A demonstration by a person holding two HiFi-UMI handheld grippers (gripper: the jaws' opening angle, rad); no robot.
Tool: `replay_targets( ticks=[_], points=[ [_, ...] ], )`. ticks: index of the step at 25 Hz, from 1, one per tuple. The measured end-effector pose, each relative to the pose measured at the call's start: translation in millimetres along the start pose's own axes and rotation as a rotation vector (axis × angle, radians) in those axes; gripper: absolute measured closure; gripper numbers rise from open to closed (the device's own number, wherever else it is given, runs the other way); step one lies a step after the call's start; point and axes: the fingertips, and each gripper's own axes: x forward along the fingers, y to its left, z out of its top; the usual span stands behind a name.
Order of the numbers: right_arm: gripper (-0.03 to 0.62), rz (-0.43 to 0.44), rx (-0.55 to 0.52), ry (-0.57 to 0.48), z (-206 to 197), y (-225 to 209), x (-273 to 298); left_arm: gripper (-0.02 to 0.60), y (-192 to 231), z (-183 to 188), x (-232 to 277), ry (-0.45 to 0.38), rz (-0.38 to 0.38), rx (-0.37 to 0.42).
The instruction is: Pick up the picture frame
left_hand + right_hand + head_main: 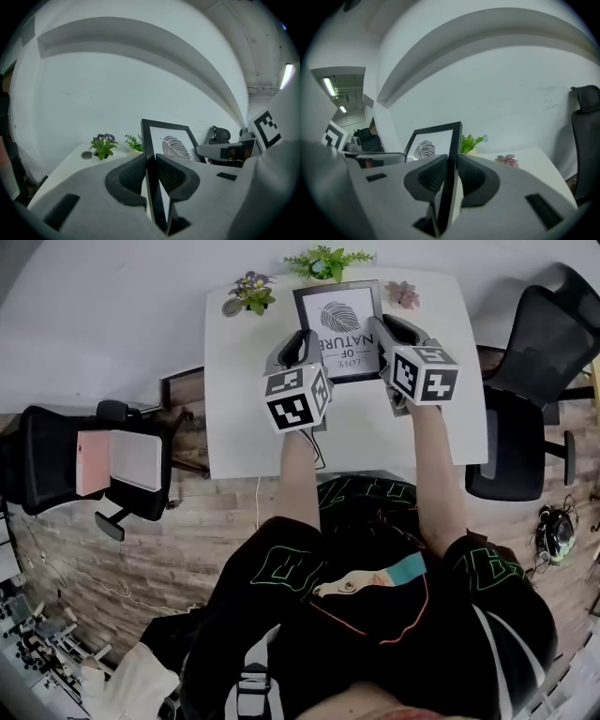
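Observation:
A black picture frame (339,326) with a leaf print and lettering hangs above the white table (244,418), held from both sides. My left gripper (307,345) is shut on its left edge; in the left gripper view the frame (152,159) runs edge-on between the dark pads (176,176). My right gripper (382,334) is shut on the frame's right edge, and in the right gripper view the frame (451,164) stands clamped between the pads (431,176). The opposite gripper (225,151) shows across the print (176,147).
A purple-flowered pot (251,292), a green plant (323,262) and a pink succulent (403,293) stand along the table's far edge. Black office chairs flank the table, left (66,460) and right (539,381). A white wall lies behind.

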Motion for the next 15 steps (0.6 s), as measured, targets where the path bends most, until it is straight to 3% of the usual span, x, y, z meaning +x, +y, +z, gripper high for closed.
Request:
replay_targets(
  ticks=[15],
  points=[
    [0.517, -0.015, -0.055, -0.239, 84.3, 0.8, -53.9, 0.509, -46.5, 89.0, -27.1, -0.207, -0.037, 0.14]
  ],
)
